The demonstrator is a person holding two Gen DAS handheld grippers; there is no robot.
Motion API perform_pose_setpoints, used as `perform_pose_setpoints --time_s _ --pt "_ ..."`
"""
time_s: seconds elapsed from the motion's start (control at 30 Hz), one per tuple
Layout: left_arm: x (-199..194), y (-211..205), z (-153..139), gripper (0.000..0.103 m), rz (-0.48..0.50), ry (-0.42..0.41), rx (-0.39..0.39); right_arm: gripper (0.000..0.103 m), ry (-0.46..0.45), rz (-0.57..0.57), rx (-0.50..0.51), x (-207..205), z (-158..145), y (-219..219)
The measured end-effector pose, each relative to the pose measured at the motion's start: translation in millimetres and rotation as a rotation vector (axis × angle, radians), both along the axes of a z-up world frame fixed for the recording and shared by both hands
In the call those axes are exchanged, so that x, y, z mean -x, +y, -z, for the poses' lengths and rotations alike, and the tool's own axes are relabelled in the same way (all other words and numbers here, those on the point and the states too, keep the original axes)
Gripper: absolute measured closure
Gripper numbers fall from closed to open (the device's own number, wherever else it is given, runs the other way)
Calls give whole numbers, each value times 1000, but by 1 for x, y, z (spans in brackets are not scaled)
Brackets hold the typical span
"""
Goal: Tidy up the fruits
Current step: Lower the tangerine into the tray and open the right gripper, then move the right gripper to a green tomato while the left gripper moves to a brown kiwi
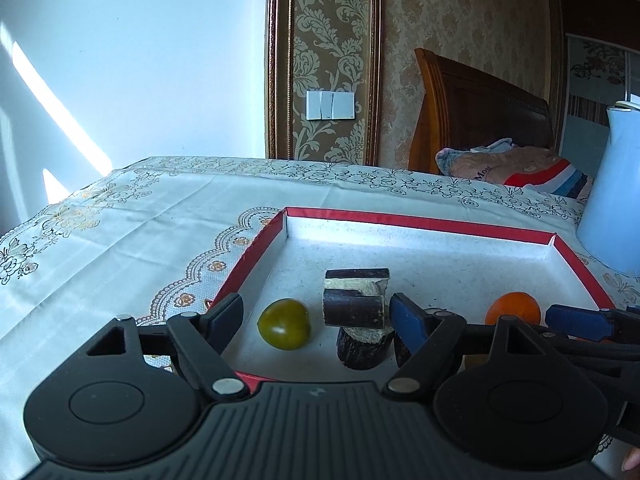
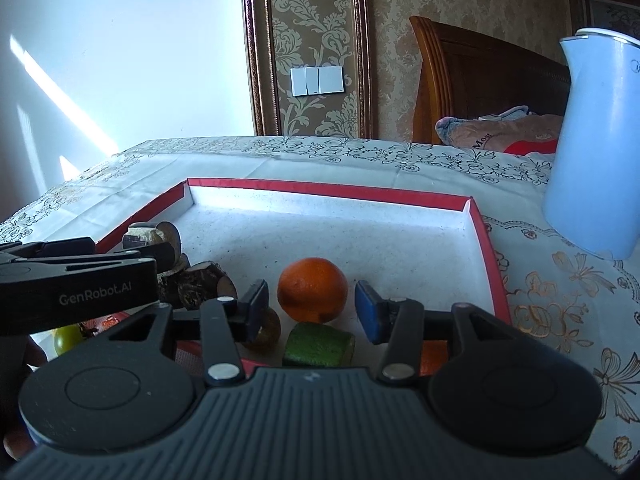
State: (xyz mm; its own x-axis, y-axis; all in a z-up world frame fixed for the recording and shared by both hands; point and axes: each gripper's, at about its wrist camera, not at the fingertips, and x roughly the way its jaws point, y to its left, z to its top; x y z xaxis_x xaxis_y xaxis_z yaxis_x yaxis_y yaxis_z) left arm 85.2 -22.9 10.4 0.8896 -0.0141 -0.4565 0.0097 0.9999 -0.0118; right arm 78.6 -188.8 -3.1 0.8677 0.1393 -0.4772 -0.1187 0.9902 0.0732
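Right wrist: one orange (image 2: pixel 313 289) between gaping right tongs (image 2: pixel 316 307); left tongs (image 1: pixel 320 320) gaping, straddling one green tomato (image 1: pixel 284 323).

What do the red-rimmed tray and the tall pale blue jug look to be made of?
Tray: probably cardboard, with a glossy red rim, folded mitred corners and a speckled, matte white lining. Jug: likely smooth plastic with a satin sheen and a white rim, though painted metal can't be ruled out.

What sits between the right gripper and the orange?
Nothing visible. The right gripper is open, and the orange sits just ahead of its gap in the red-rimmed tray. A green fruit piece lies nearer, below.
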Motion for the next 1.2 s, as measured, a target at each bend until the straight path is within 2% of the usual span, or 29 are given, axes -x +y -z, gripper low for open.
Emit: perform_pose_setpoints --time_s 0.1,0.2,0.7,0.97,1.2 --pt "3 1 -1 23 -11 -10 -4 58 3 2 -6 0 1 -1" --pt "7 3 -2 23 -11 -16 0 52 3 6 -13 1 1 -2" --pt "46 32 -7 23 -5 -66 -7 52 -38 17 -52 23 -7 -7" --pt "70 73 -4 23 -35 -68 -2 52 -72 -46 -81 58 -12 1" --pt "76 100 4 23 -66 -31 30 52 -47 -113 -71 72 -8 20"
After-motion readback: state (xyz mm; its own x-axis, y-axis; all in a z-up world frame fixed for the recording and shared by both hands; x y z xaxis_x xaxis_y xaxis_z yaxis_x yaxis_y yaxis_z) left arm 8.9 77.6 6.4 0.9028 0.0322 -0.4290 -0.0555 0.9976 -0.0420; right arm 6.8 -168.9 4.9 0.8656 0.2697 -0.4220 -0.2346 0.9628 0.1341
